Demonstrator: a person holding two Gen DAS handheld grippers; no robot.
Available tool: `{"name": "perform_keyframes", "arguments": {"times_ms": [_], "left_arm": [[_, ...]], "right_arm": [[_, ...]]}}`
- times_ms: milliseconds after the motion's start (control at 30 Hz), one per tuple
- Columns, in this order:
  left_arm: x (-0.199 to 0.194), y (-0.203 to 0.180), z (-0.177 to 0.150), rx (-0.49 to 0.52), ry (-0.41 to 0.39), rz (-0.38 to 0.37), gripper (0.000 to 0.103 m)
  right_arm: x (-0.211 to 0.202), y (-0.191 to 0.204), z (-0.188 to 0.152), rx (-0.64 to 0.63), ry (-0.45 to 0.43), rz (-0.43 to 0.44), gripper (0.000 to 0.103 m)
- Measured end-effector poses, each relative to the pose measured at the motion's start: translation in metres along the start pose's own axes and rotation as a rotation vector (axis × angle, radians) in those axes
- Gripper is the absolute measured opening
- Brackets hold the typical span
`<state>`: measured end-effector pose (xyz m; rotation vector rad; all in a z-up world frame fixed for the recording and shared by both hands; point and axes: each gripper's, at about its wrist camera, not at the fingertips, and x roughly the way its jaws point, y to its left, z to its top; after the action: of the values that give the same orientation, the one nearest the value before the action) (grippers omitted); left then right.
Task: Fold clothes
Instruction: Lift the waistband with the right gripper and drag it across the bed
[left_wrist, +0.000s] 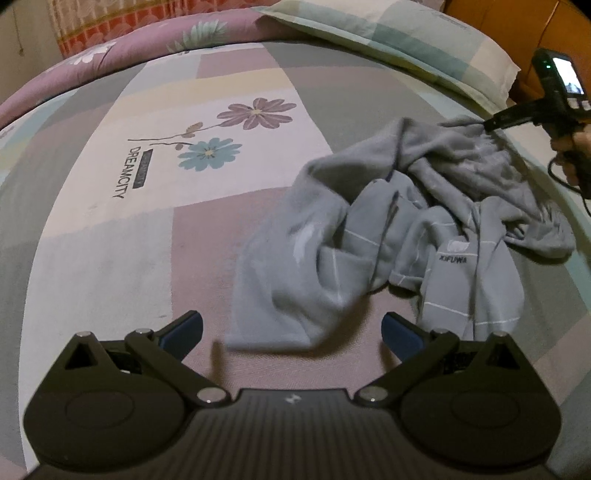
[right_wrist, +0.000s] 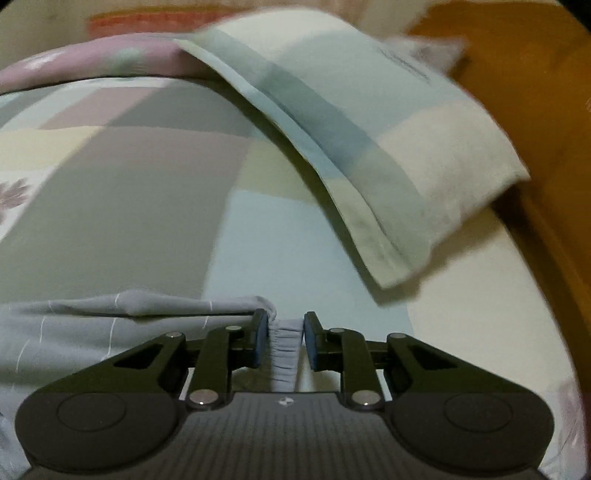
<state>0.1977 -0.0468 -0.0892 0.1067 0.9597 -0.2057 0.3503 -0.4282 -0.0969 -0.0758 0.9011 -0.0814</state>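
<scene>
A crumpled grey garment (left_wrist: 369, 229) with thin white lines and a small printed logo lies on the patchwork bed sheet (left_wrist: 110, 221). My left gripper (left_wrist: 291, 324) is open just above the sheet, its blue pads either side of the garment's near hem, holding nothing. At the far right a hand holds my right gripper (left_wrist: 493, 123), which pinches the garment's far edge. In the right wrist view the right gripper (right_wrist: 284, 332) is shut on the gathered elastic waistband (right_wrist: 284, 347), and the rest of the garment (right_wrist: 92, 332) trails off to the left.
A green and cream checked pillow (left_wrist: 388, 33) (right_wrist: 388, 147) lies at the head of the bed. Behind it is an orange wooden headboard (right_wrist: 535, 92). A purple flowered quilt (left_wrist: 129, 48) is rolled along the far edge. The sheet left of the garment is bare.
</scene>
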Motion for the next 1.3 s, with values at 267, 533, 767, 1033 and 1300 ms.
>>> {"name": "perform_keyframes", "arguments": {"times_ms": [267,533,767,1033,1300], "left_arm": [[-0.003,-0.002,-0.002,0.011,-0.011,0.001,0.102],[-0.011,-0.013,-0.018,0.065,-0.093,-0.061,0.102],[-0.015,-0.022,-0.023,0.098,-0.079,-0.078,0.102],[-0.02,-0.024,-0.026,0.093,-0.053,-0.077,0.102],[-0.027,-0.025,-0.031,0.173,-0.064,-0.06,0.102]], "right_arm": [[-0.047,-0.018,-0.037,0.099,0.02,0.08,0.039],[-0.119,-0.039,-0.12,0.324,0.04,0.261,0.047],[-0.118,-0.042,-0.197,0.654,0.097,0.445,0.048],[-0.094,-0.029,-0.203,0.835,0.014,0.446,0.006],[-0.135,-0.035,-0.198,0.641,-0.008,0.255,0.004]]}}
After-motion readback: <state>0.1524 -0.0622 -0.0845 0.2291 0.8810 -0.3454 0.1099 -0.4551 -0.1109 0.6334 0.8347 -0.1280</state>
